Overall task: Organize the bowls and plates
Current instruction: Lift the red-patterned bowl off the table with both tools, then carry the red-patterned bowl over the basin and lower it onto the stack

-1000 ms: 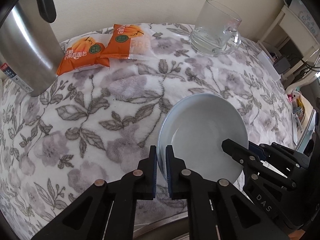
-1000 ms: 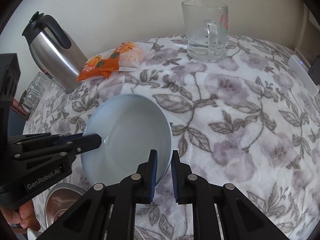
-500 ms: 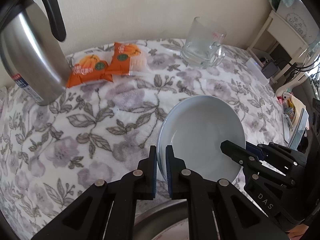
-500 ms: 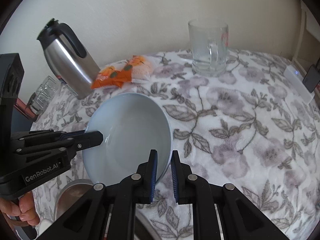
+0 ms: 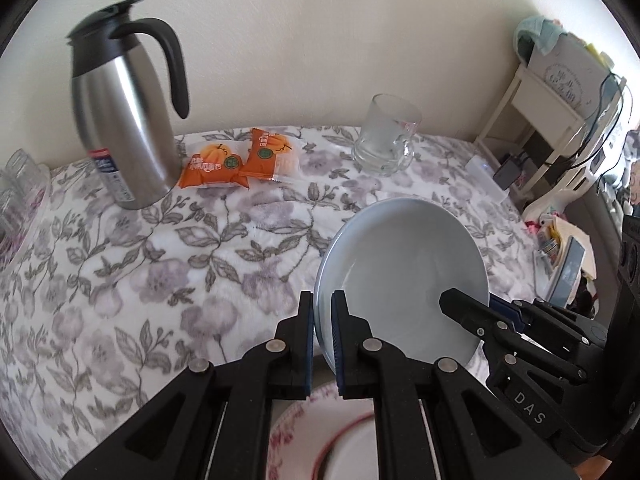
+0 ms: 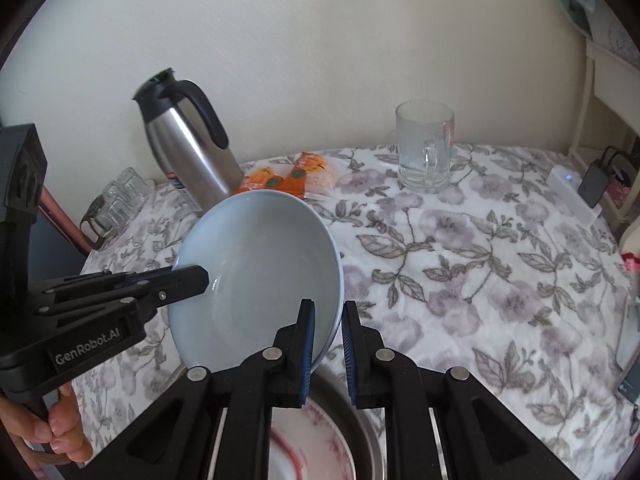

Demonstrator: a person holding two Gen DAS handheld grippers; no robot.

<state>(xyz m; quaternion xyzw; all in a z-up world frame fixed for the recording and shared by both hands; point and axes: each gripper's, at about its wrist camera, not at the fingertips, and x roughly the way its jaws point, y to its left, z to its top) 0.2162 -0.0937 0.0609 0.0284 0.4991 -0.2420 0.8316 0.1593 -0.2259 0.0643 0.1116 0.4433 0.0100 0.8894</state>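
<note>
Two grippers share one load: the pale blue, round ceramic bowl [image 5: 404,276] is pinched on opposite sides of its rim, the left gripper [image 5: 322,340] clenched on the near-left edge, the right gripper [image 6: 328,344] clenched on the near-right edge. Each set of jaws grasps the thin wall with one pad inside the bowl and one outside. The judgement is that a two-sided pinch keeps the wide, smooth bowl from pivoting out of a single narrow grip.

The bowl hangs clear of the worktop, tilted toward the cameras, above the flower-printed white cloth [image 5: 132,264]. Directly below the bowl, at the near edge, lie a white plate with a red rim line [image 6: 304,440] and a grey metal basin [image 6: 366,432] that holds it.

Compared with one second ago: the bowl sits higher above the cloth, and the stainless steel jug with black handle [image 5: 120,120], behind and left of the bowl, shows whole instead of cropped. The plate was hidden then. Both grips are unchanged. The clear glass mug [image 6: 426,146] and orange snack packets [image 5: 240,160] beyond the bowl have not shifted.
</note>
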